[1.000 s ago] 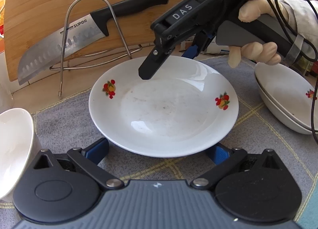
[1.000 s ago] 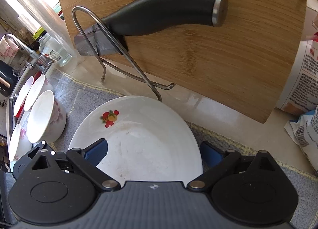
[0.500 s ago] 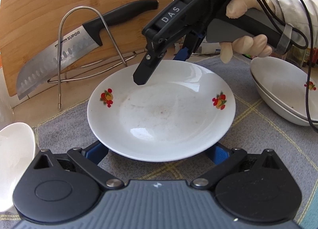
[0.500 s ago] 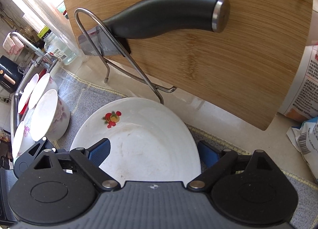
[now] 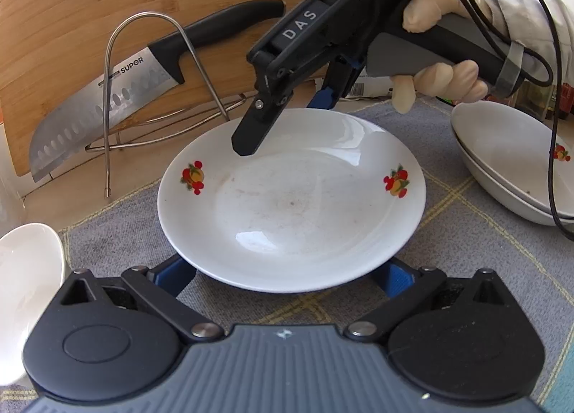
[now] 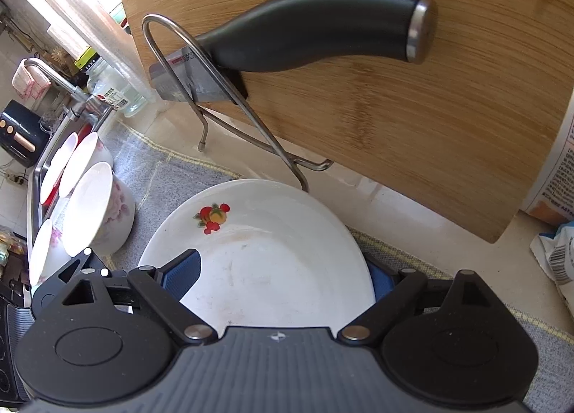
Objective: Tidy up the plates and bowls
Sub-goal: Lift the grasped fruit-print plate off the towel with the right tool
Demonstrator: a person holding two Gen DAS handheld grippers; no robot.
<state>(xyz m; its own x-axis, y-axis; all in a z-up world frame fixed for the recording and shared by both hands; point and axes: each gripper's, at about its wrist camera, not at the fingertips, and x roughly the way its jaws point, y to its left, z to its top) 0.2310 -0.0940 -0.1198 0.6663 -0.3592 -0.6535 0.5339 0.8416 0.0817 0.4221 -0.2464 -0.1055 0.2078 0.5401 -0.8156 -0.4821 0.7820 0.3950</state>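
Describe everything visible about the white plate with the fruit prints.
The plate is a shallow, round, glossy white dish, ceramic by its look, with two red-and-orange fruit prints on opposite sides of its rim and faint smears in the well. It lies flat on the grey checked mat. The right gripper straddles its far rim, jaws just closing; contact cannot be told.

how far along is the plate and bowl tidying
Done: two plates already stacked at the right. In hand: the right tool, jaws closing, straddles the far rim of the fruit-print plate, not yet gripping. Left: that plate and the loose bowls.
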